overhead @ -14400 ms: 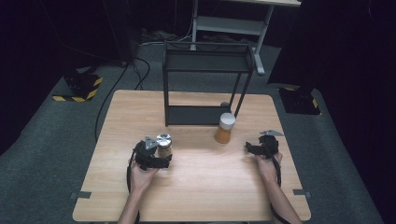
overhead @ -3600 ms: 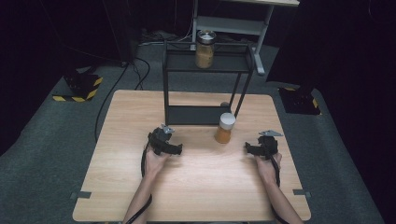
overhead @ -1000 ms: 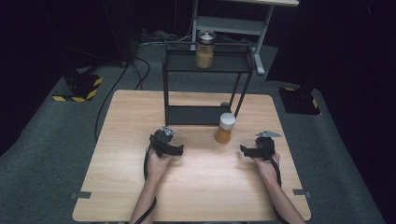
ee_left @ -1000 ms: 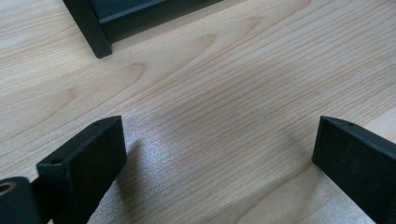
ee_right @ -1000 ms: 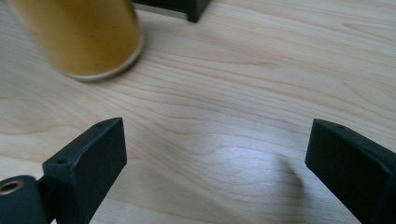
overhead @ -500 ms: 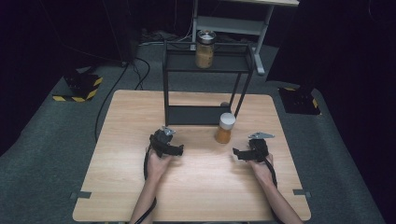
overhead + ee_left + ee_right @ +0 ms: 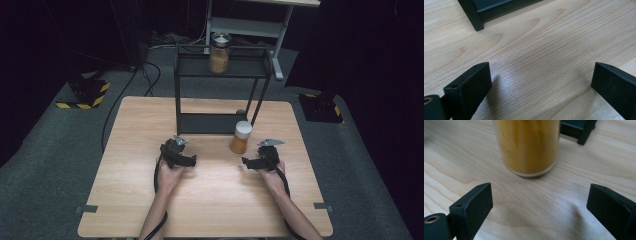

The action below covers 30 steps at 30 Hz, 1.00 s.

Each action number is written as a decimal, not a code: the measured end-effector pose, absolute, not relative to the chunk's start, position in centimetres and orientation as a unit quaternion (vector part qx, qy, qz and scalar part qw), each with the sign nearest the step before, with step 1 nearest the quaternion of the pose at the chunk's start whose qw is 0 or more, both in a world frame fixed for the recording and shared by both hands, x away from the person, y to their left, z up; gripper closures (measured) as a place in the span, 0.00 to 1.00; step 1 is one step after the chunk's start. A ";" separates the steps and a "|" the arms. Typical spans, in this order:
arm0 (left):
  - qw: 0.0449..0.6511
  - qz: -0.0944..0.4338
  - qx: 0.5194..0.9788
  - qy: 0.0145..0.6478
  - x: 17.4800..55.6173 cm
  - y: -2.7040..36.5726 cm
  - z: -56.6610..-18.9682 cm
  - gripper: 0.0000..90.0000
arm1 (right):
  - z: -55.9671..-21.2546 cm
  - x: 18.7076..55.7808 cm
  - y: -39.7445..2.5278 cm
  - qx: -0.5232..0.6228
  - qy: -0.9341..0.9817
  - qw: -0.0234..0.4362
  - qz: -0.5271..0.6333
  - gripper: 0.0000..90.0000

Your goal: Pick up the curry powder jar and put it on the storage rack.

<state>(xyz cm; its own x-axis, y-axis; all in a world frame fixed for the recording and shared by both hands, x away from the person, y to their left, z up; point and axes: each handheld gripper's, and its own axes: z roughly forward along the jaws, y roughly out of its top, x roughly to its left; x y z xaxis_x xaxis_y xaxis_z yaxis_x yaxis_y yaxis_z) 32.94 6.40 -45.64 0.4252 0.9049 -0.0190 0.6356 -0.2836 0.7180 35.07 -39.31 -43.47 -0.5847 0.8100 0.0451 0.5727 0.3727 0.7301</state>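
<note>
A jar of orange-yellow powder with a white lid (image 7: 241, 137) stands on the wooden table (image 7: 130, 200) in front of the black rack (image 7: 220, 122). A similar jar with a metal lid (image 7: 219, 52) stands on the rack's top shelf. My right gripper (image 7: 248, 162) is open just right of and in front of the white-lidded jar, jaws pointing left. In the right gripper view the jar (image 7: 529, 145) stands upright just beyond the open right gripper (image 7: 539, 202). My left gripper (image 7: 189, 160) rests open and empty on the table; the left gripper view shows it (image 7: 541, 85) over bare wood.
The rack's low front bar and foot (image 7: 471, 12) lie just ahead of the left gripper; another foot (image 7: 579, 130) stands behind the jar. A white frame (image 7: 250, 25) stands on the floor beyond the table. Bare wood stretches along the table's near half.
The metal-lidded jar went from my left gripper to the rack's top shelf. Over the last second my right gripper slid left toward the white-lidded jar. The left gripper stayed put.
</note>
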 end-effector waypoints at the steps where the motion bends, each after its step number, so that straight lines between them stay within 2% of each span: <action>1: 0.334 0.202 0.775 0.497 32.9 6.4 -45.6 0.03 | -43.4 35.1 -39.2 0.426 0.812 0.163 0.365 0.07; 30: 0.334 0.201 0.775 0.497 32.9 6.4 -45.6 0.03 | -41.5 37.6 -35.0 0.434 0.802 0.176 0.371 0.09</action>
<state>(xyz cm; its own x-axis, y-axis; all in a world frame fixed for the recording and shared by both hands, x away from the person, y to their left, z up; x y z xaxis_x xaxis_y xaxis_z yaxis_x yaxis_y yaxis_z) 32.94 6.39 -45.63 0.4250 0.9050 -0.0194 0.6361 -0.2833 0.7177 37.56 -35.05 -41.53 -0.5605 0.8272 0.0397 0.5659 0.3476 0.7476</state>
